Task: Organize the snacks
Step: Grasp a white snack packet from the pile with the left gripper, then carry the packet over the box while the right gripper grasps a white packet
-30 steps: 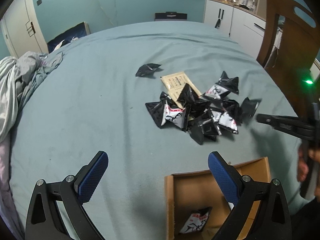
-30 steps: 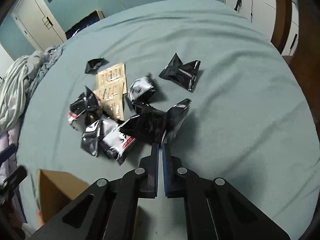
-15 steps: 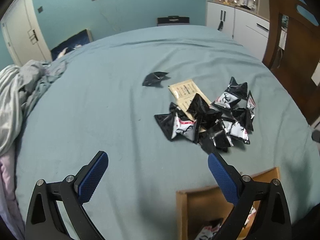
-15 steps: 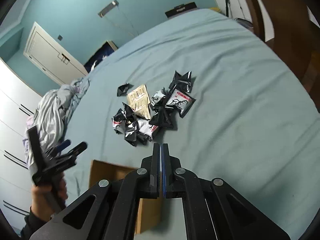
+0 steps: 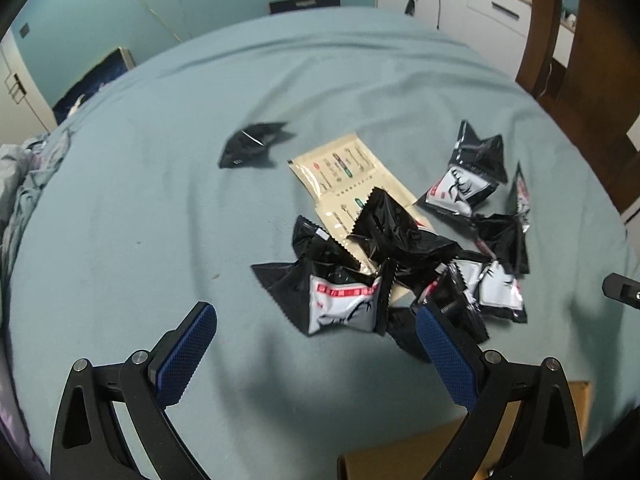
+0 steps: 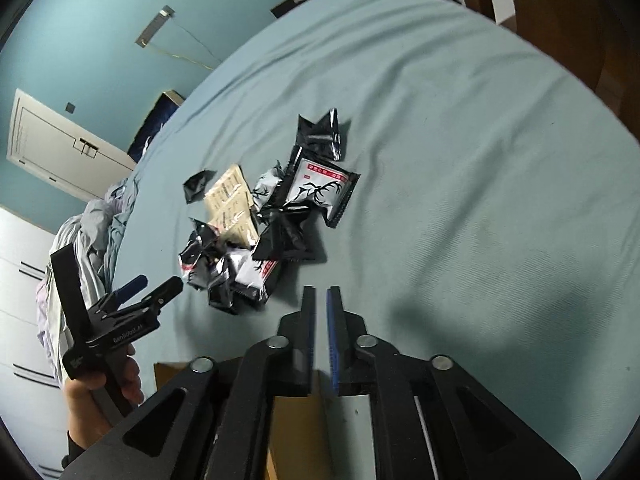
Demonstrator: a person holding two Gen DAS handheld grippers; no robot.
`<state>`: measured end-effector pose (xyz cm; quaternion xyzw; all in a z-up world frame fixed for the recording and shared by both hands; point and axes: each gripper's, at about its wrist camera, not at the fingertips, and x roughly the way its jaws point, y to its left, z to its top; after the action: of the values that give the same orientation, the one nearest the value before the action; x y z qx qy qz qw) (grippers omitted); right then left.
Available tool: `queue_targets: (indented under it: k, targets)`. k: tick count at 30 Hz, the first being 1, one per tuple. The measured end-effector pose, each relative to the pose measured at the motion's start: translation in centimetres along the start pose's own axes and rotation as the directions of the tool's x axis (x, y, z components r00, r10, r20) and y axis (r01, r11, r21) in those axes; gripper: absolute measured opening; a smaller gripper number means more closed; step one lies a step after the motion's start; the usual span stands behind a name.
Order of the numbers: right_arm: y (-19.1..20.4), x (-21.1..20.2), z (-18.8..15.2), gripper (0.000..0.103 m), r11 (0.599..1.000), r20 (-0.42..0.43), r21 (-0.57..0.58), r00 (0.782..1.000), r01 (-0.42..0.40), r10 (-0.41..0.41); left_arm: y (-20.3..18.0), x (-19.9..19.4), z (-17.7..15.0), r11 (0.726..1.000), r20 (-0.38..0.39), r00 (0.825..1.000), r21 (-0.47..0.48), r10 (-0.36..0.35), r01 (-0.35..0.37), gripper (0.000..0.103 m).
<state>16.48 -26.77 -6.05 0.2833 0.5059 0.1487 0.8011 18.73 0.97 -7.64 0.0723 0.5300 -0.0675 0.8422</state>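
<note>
A pile of black and black-and-white snack packets (image 5: 400,248) (image 6: 260,240) lies on the teal bedspread (image 5: 160,220), partly over two beige sachets (image 5: 344,172) (image 6: 232,196). One black packet (image 5: 252,144) lies apart at the far left. My left gripper (image 5: 314,316) (image 6: 158,282) is wide open just over the near edge of the pile, with a black-and-white packet (image 5: 340,308) lying beneath the gap, untouched. My right gripper (image 6: 321,294) hovers short of the pile, its jaws opening with a narrow gap and nothing between them. A cardboard box (image 5: 400,456) (image 6: 168,376) sits below both grippers.
Crumpled grey bedding (image 6: 92,232) lies at the left edge of the bed. A wooden chair (image 5: 580,60) stands at the right, white cabinets (image 5: 460,4) behind it. A hand (image 6: 100,388) holds the left gripper's handle. The right gripper's tip (image 5: 620,288) shows at the right edge.
My left gripper moved forward and down to the pile, and the box slid to the bottom edge. My right gripper drew back from the pile, rolled, and its shut jaws parted slightly.
</note>
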Motion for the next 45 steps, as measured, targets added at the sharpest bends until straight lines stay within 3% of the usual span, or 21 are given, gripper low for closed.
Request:
queue_targets:
  k: [1, 3, 4, 5, 6, 10, 16, 22, 26, 32, 39, 45]
  targets:
    - [0.0, 0.3, 0.2, 0.04, 1.0, 0.004, -0.003, 1.0, 0.009, -0.009, -0.2, 0.6, 0.2, 1.0, -0.014, 1.0, 0.006, 0.003, -0.003, 0.101]
    - [0.0, 0.7, 0.6, 0.06, 0.999, 0.029, -0.012, 0.999, 0.029, -0.029, -0.4, 1.5, 0.4, 1.0, -0.032, 0.999, 0.012, 0.014, -0.014, 0.096]
    - [0.1, 0.8, 0.8, 0.063, 0.999, 0.042, -0.017, 0.998, 0.039, -0.038, -0.5, 1.9, 0.4, 1.0, -0.046, 0.999, 0.007, 0.009, -0.009, 0.081]
    - [0.1, 0.9, 1.0, 0.063, 0.999, 0.052, -0.024, 0.998, 0.044, -0.043, -0.6, 2.4, 0.4, 1.0, -0.069, 0.998, -0.005, -0.004, 0.004, 0.056]
    - [0.1, 0.9, 1.0, 0.063, 0.999, 0.059, -0.03, 0.997, 0.044, -0.042, -0.6, 2.7, 0.3, 1.0, -0.085, 0.996, -0.018, -0.021, 0.02, 0.047]
    - [0.0, 0.9, 1.2, 0.063, 0.999, 0.075, -0.034, 0.996, 0.042, -0.04, -0.6, 2.5, -0.1, 0.998, -0.094, 0.994, -0.024, -0.051, 0.049, 0.039]
    - [0.0, 1.4, 1.4, 0.063, 0.998, 0.051, -0.046, 0.997, 0.054, -0.051, -1.1, 0.9, -0.6, 0.998, -0.071, 0.996, -0.027, -0.058, 0.057, 0.037]
    - [0.0, 0.6, 1.6, 0.063, 0.996, 0.076, -0.058, 0.995, 0.061, -0.057, -1.5, -4.3, -1.4, 0.998, 0.007, 0.999, -0.037, -0.051, 0.052, 0.037]
    - [0.2, 0.4, 1.9, 0.063, 0.991, 0.089, -0.092, 0.992, 0.093, -0.084, -2.3, -8.0, -3.0, 0.999, 0.035, 0.999, 0.004, -0.036, 0.036, 0.037]
    - [0.7, 1.1, 2.5, 0.063, 0.982, 0.084, -0.145, 0.99, 0.121, -0.109, -4.6, -12.4, -5.9, 0.995, 0.066, 0.994, 0.065, -0.082, 0.078, 0.037]
    - [1.1, 4.1, 4.1, 0.063, 0.966, 0.035, -0.209, 0.989, 0.151, -0.146, -4.4, -13.2, -9.2, 0.99, 0.022, 0.99, 0.019, -0.142, 0.141, 0.038]
    - [1.9, 7.3, 6.0, 0.063, 0.952, 0.043, -0.259, 0.987, 0.162, -0.156, -4.1, -11.7, -9.0, 0.991, 0.019, 0.991, -0.012, -0.134, 0.134, 0.038]
